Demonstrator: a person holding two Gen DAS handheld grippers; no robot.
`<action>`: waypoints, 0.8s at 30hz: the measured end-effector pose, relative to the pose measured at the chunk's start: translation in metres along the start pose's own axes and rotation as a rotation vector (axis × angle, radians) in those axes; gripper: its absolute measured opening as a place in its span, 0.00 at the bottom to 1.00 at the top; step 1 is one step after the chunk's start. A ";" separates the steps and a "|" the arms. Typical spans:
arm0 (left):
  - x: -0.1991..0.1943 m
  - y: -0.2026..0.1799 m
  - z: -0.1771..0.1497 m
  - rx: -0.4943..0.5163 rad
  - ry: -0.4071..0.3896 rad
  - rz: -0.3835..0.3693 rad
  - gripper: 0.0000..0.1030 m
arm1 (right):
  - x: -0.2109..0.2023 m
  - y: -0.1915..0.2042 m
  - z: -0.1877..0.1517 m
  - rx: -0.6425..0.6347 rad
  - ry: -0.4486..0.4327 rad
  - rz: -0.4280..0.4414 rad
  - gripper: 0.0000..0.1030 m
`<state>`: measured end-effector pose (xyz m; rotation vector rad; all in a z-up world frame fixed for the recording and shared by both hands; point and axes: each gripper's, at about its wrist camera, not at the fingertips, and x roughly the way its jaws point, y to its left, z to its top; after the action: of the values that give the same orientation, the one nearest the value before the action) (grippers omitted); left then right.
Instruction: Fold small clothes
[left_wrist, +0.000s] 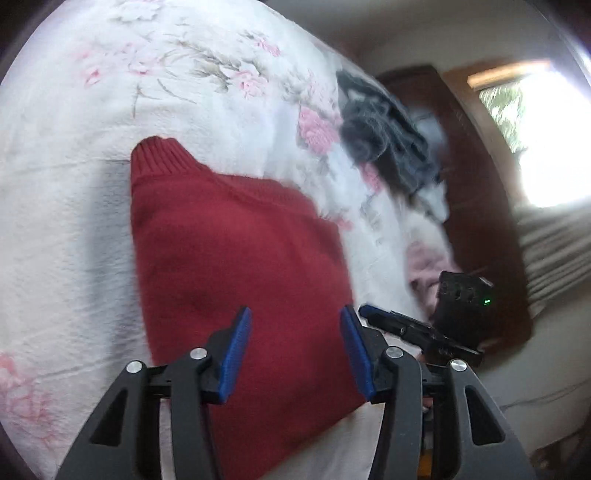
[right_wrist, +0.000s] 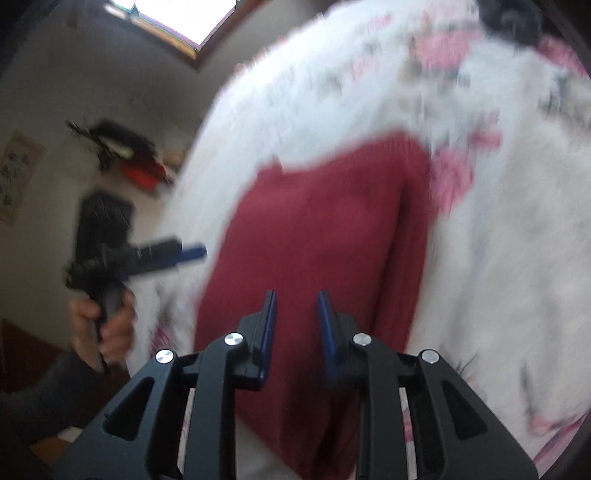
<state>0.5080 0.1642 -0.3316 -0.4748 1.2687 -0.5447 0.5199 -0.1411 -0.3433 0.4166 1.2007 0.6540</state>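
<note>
Nearest in the left wrist view, the left gripper (left_wrist: 295, 350) is being held with its blue pads spread wide, nothing between them. In the right wrist view, the right gripper (right_wrist: 297, 336) is being carried with its jaws parted more narrowly, also empty. Both are being hovered over the near end of the red sweater (left_wrist: 240, 258), which is being left flat on the floral blanket (left_wrist: 92, 240). Whether either is touching the knit cannot be told; the frames are being smeared by motion.

The sweater's long axis is being run straight away from the jaws, near hem toward far ribbed collar (left_wrist: 159, 155). That is the relation being watched: both grippers are at the same near end, side by side, the left toward the sweater's left edge, the right toward its right. Neither is clearly nearer. The sweater already looks narrowed, so a near-to-far fold is being judged the likely next step.

Farther off, to the right, a dark garment (left_wrist: 388, 140) is being left in a heap on the blanket.
</note>
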 end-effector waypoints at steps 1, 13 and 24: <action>0.014 0.004 0.000 -0.009 0.044 0.051 0.46 | 0.008 -0.006 -0.003 0.016 0.011 -0.038 0.11; 0.012 0.006 -0.064 -0.039 0.079 -0.072 0.41 | 0.005 -0.018 -0.063 0.151 0.062 0.047 0.04; -0.057 0.048 -0.108 -0.122 -0.030 -0.121 0.81 | -0.059 -0.058 -0.017 0.312 -0.054 0.159 0.64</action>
<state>0.3974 0.2335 -0.3435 -0.6631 1.2547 -0.5615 0.5050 -0.2245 -0.3420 0.7938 1.2295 0.5875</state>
